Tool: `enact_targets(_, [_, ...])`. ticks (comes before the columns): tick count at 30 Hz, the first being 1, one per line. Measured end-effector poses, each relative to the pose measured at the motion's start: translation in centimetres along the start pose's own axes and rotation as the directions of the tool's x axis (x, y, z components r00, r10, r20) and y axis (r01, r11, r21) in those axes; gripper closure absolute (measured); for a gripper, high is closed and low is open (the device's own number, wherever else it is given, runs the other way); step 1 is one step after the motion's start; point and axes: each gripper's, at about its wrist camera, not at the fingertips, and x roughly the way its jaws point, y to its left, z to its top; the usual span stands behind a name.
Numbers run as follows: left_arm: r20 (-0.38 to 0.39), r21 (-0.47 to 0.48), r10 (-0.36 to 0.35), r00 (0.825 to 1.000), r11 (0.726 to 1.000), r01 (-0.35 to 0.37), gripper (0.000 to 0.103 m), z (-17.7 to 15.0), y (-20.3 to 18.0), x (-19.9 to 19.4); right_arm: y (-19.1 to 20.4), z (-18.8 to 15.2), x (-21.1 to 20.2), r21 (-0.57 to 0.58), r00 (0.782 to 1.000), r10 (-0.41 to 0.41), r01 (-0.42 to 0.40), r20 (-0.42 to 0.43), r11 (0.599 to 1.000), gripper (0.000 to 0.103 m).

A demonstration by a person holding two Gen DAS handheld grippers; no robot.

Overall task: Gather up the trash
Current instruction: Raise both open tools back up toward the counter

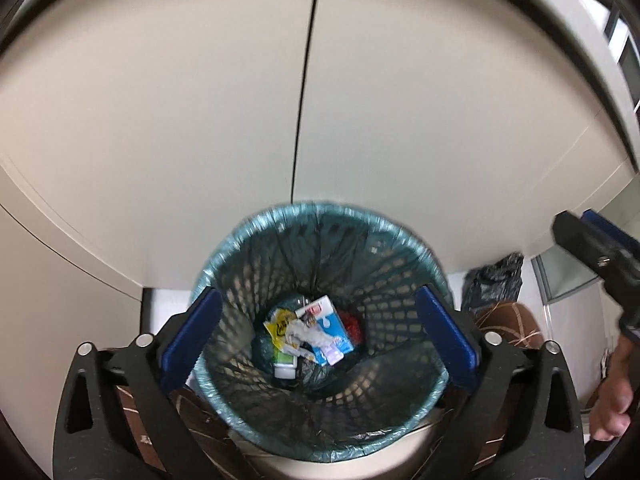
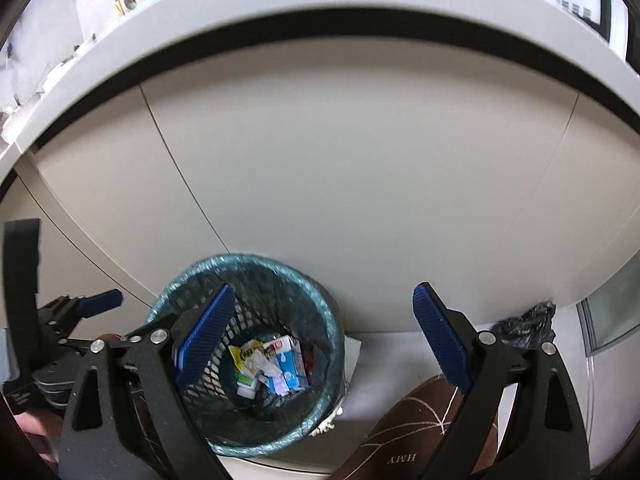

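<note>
The left gripper (image 1: 319, 338) is hanging directly above the round teal mesh wastebasket lined with a thin blue-green plastic bag (image 1: 224, 248), its blue-padded jaws standing spread wide with nothing between them. Far below its fingertips, at the bottom of the basket, the trash is lying in a heap: a blue-and-white milk carton (image 1: 334, 330), a yellow printed wrapper (image 1: 278, 326), a crumpled white paper scrap (image 1: 308, 332) and a small white-and-green box (image 1: 285, 364) (something red is showing just beyond the carton, too dim to identify). The right gripper (image 2: 320, 340) is also released, jaws wide and empty, with the same basket (image 2: 256, 264) sitting below and toward its left finger (image 2: 206, 334). Beyond both grippers a beige cabinet door (image 1: 160, 120) is rising behind the basket. To the right of the basket, a crumpled black plastic bag (image 2: 528, 328) is lying against the cabinet base.
</note>
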Motion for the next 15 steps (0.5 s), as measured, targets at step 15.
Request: enact_targets(15, [0.199,-0.033,0.042,0.979,0.999,-0.036,0.006,5.2,0.4,-12.4,1.1,6.0,-9.0,-0.033,0.976,0.002,0.005,0.216,0.999,0.010])
